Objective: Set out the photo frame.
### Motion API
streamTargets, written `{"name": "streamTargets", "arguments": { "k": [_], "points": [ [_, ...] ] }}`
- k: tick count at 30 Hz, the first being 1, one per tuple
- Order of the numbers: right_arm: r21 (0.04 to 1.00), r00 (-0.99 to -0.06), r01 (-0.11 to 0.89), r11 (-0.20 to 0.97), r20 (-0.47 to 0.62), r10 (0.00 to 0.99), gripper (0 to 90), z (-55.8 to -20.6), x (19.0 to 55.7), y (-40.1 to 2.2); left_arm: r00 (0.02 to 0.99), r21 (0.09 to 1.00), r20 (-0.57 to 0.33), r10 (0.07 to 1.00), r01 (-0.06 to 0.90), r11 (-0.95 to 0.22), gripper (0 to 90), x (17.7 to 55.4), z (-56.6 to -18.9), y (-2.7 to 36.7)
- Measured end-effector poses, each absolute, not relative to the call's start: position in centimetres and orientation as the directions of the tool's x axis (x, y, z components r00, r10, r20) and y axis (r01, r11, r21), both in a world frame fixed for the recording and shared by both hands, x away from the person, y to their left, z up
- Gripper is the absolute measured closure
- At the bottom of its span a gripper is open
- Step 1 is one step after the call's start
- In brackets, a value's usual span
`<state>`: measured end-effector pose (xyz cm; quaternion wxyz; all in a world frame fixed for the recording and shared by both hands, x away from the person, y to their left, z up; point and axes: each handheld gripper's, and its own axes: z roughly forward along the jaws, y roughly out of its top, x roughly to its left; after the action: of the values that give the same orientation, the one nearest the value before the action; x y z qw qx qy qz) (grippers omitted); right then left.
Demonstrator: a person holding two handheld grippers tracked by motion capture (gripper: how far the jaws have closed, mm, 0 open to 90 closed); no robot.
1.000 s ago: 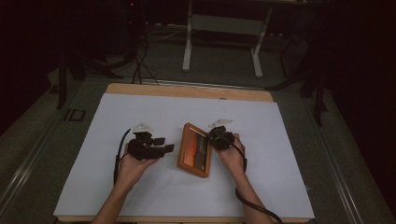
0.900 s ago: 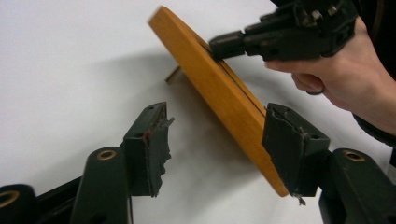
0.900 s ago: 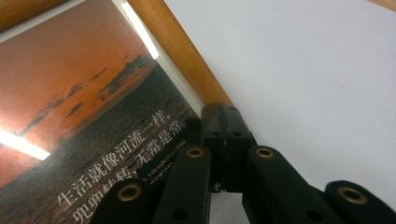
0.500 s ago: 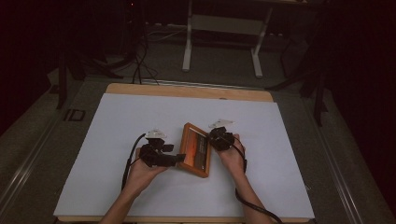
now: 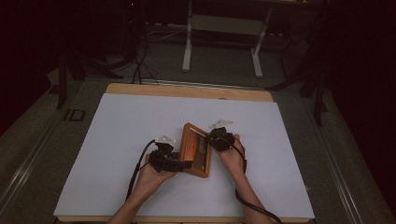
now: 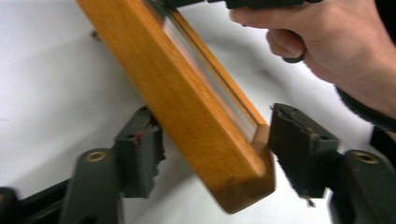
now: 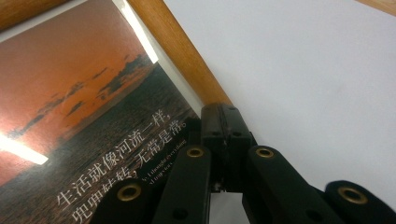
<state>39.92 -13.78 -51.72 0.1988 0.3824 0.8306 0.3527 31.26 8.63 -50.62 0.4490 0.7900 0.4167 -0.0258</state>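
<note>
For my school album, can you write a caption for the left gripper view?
The left tool, jaws open, straddles the corner of a wooden picture frame above a white table.

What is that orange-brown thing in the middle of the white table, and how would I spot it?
Start at the white table and look near its front centre, between the person's two hands. There stands a wooden picture frame, tilted up on its edge. It alone is warm orange wood, holding a sunset photo with white Chinese lettering.

dim high view, dark surroundings, glare streaks on the picture glass (image 7: 23, 156), soft close-up blur
</note>
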Motion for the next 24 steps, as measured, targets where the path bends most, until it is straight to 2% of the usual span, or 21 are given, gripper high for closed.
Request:
{"name": "streamTargets", "arguments": {
  "k": [9, 17, 24],
  "points": [
    [0.741, -0.627, 0.485, 0.464, -0.074, 0.775, 89.7, -51.78, 39.81, -13.75, 0.591, 0.656, -0.501, 0.632, 0.736, -0.168, 48.3, 31.34, -51.06, 8.78],
    [0.74, -0.63, 0.485, 0.466, -0.074, 0.773, 88.5, -51.69, 39.83, -14.04, 0.585, 0.659, -0.5, 0.639, 0.736, -0.159, 51.1, 31.18, -50.84, 8.49],
    [0.735, -0.625, 0.485, 0.474, -0.088, 0.776, 78.8, -51.32, 39.43, -14.65, 0.589, 0.664, -0.483, 0.648, 0.729, -0.167, 52.9, 31.02, -50.5, 8.11]
  ]
}}
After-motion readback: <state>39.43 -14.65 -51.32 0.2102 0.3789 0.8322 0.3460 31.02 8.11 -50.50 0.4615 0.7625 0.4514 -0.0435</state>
